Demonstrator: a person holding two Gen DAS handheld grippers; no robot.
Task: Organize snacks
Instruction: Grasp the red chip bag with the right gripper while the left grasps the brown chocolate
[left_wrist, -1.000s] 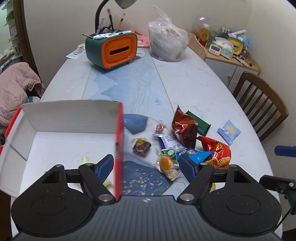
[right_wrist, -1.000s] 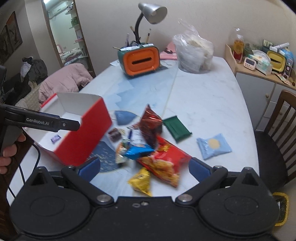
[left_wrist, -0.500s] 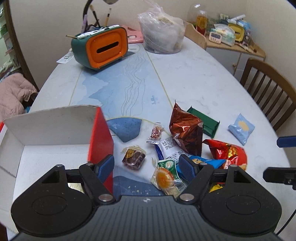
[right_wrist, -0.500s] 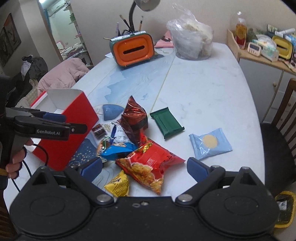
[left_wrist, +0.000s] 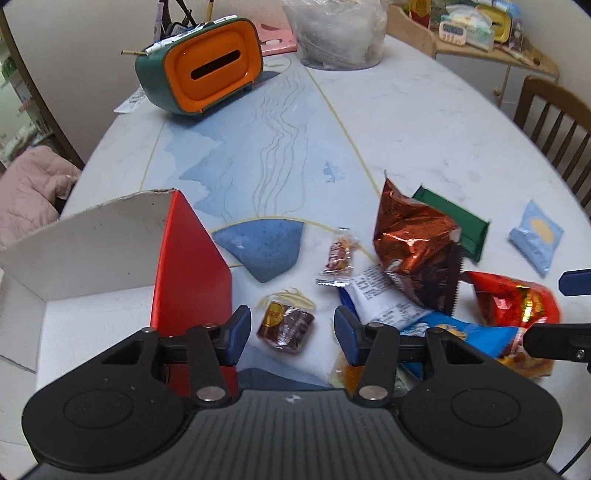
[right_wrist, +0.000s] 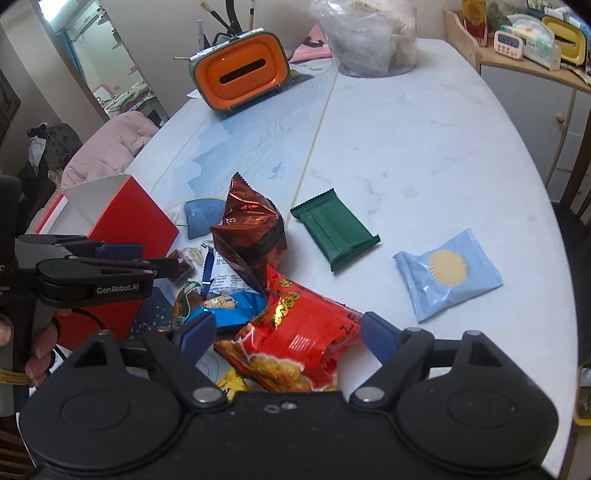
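Note:
A pile of snacks lies on the table beside an open red and white box (left_wrist: 192, 258). My left gripper (left_wrist: 291, 328) is open, its fingers either side of a small dark brown wrapped candy (left_wrist: 286, 325) next to the box's red wall. My right gripper (right_wrist: 286, 334) is open just above a red chip bag (right_wrist: 295, 336). Around it lie a brown foil bag (right_wrist: 251, 232), a blue bag (right_wrist: 221, 306), a green bar (right_wrist: 334, 232), a light blue packet (right_wrist: 447, 269) and a small yellow packet (right_wrist: 232, 382). The left gripper (right_wrist: 118, 262) also shows in the right wrist view.
An orange and green tissue box (left_wrist: 207, 70) and a clear plastic bag (left_wrist: 340, 33) stand at the far end of the table. A wooden chair (left_wrist: 550, 125) is at the right edge. A pink jacket (right_wrist: 110, 147) lies left of the table.
My left gripper has moved right from over the box to the small brown candy and lowered toward it. My right gripper has moved forward and down over the red chip bag.

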